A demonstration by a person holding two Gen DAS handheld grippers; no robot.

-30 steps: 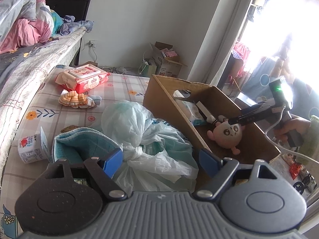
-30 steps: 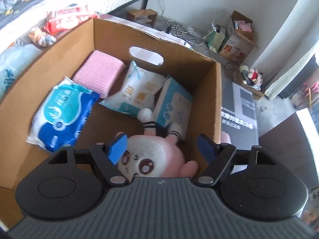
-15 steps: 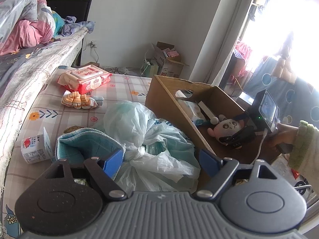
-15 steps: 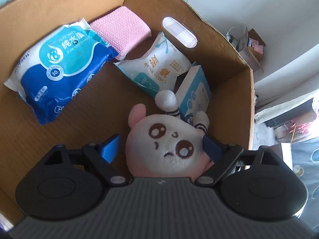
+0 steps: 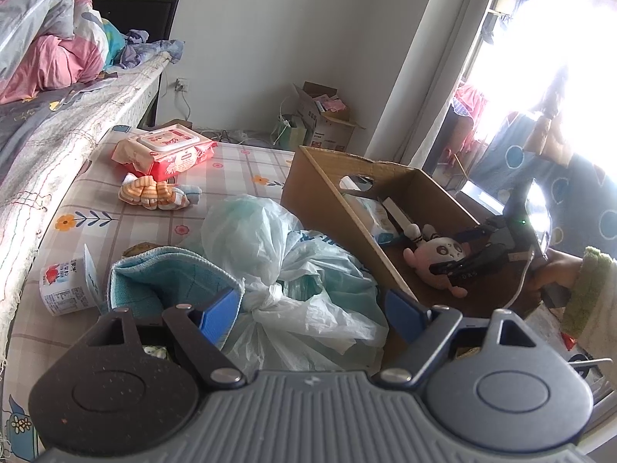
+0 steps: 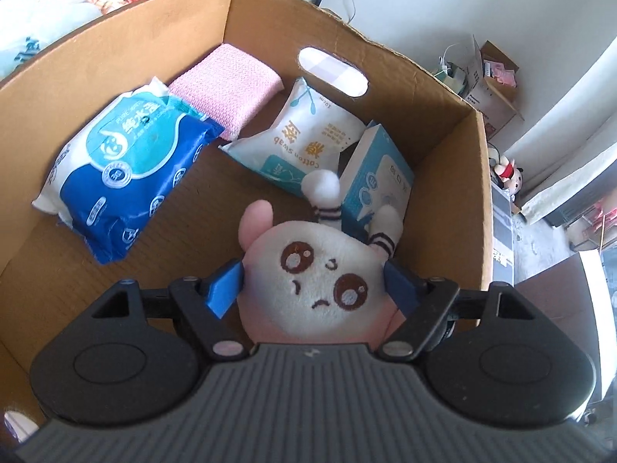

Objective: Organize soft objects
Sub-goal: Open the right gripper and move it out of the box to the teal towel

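A big cardboard box [image 6: 96,88] sits on the checked surface [image 5: 115,231] beside the bed [image 5: 58,123]. Next to the box lies a tied plastic bag [image 5: 277,254], with a folded teal cloth [image 5: 162,285] touching it.

Inside the box are a blue pack of wipes [image 6: 127,169], a pink cloth [image 6: 227,88], a bag of cotton swabs [image 6: 300,142] and a small blue and white box [image 6: 381,177].

The pink and white plush toy [image 6: 316,281] is low in the box, near its right wall. The right claw [image 6: 312,283] has a blue pad on each side of the toy's head, but whether it squeezes the toy cannot be told.

The left claw [image 5: 312,316] is spread wide over the plastic bag and grips nothing.

Farther back on the surface are a red pack of wipes [image 5: 166,150], striped socks [image 5: 154,193] and a small white carton [image 5: 65,285].
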